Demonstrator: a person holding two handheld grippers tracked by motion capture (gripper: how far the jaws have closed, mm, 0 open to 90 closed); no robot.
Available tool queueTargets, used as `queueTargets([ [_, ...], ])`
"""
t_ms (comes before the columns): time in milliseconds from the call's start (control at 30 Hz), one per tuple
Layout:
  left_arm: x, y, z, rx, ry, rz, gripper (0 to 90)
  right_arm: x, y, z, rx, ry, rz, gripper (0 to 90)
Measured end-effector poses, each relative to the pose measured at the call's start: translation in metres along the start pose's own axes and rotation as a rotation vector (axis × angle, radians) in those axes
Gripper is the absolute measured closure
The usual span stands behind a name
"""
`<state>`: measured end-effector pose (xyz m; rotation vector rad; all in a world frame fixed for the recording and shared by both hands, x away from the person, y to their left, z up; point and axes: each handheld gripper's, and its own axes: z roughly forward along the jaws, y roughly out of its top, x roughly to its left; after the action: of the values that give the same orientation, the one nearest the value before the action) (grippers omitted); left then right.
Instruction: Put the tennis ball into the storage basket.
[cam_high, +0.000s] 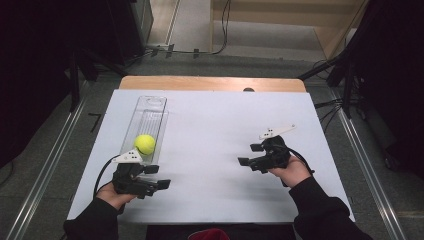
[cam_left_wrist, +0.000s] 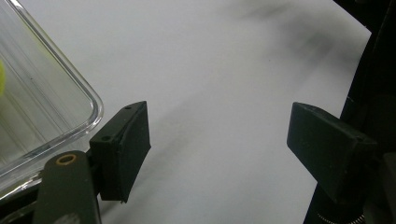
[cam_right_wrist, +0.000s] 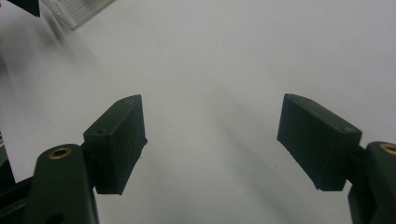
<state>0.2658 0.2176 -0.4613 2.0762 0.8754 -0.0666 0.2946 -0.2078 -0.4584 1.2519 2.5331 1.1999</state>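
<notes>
Beside my left tongs, ball looks light, fuzzy; pinch its middle. Both tongs, right tongs included, spread, holding nothing.

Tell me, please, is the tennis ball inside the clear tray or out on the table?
Inside: the tennis ball sits within the clear tray, at its near end.

ball in tray, tray on table's left side
</notes>
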Motion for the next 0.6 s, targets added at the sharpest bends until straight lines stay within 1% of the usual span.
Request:
queueTargets([
  [367,0.0,0.0,0.0,0.008,0.002,0.002,22.2,-0.008,-0.016,-0.01,0.003,-0.013,0.023,21.5],
  [600,0.0,-0.001,0.0,0.006,0.003,-0.001,22.2,-0.011,-0.024,-0.016,0.002,-0.025,0.029,21.5],
])
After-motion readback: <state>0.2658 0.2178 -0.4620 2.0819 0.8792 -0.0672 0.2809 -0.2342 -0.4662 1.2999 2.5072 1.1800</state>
